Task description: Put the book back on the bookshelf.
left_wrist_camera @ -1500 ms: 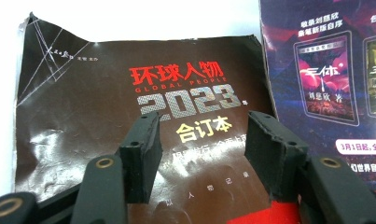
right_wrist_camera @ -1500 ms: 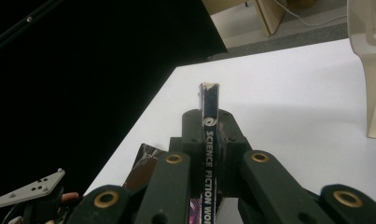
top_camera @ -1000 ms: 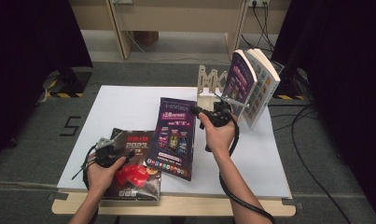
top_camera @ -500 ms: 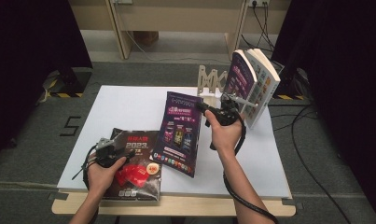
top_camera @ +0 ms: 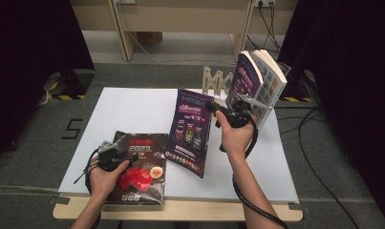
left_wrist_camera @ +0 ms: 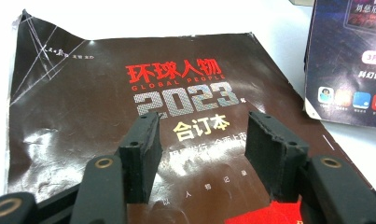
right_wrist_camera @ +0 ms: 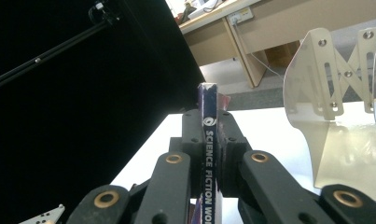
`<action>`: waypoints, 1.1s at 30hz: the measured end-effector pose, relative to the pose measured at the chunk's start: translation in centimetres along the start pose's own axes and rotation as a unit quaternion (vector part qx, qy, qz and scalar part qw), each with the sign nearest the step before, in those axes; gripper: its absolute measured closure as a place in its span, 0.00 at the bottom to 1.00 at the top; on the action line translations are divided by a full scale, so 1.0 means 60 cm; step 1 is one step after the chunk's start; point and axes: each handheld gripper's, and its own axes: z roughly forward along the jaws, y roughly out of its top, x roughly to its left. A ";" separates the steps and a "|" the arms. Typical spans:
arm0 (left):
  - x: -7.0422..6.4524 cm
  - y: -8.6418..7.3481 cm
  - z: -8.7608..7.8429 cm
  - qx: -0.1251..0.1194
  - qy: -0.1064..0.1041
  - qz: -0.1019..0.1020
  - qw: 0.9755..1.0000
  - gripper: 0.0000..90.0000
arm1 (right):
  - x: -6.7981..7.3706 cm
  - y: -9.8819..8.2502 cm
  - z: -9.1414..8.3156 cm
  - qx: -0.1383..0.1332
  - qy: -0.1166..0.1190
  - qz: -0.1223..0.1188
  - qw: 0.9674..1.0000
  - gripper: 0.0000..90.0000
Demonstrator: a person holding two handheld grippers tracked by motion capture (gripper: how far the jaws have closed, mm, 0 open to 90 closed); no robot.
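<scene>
From above, our right gripper point(top_camera: 218, 110) has tipped the purple science-fiction magazine point(top_camera: 191, 131) upright since a second ago, the book rack point(top_camera: 218, 81) at one o'clock. Our left gripper point(left_wrist_camera: 202, 154) hovers spread, empty, over the Global People 2023 volume point(left_wrist_camera: 143, 112). Our right jaws pinch the spine point(right_wrist_camera: 208, 140): shelving looks next.

- White table point(top_camera: 133, 112), long edge toward the camera
- Pale metal bookend rack point(right_wrist_camera: 337, 98) at the far right side of the tabletop; two upright books point(top_camera: 259, 83) leaning in it
- Wooden desk legs point(top_camera: 121, 28) on the grey floor beyond the table; cables point(top_camera: 319, 143) trailing at the right
- Black curtains point(top_camera: 32, 62) on both sides
</scene>
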 end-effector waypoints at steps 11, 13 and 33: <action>0.000 0.000 0.000 -0.001 -0.001 -0.001 1.000 0.50 | 0.001 0.012 -0.015 -0.013 -0.003 -0.004 1.000 0.94; 0.000 0.000 0.001 0.000 0.000 -0.001 1.000 0.49 | 0.001 0.013 -0.019 -0.015 -0.004 -0.004 1.000 0.94; -0.001 0.000 0.001 0.000 -0.001 -0.002 1.000 0.50 | -0.005 0.032 -0.045 -0.037 -0.017 -0.020 0.999 0.94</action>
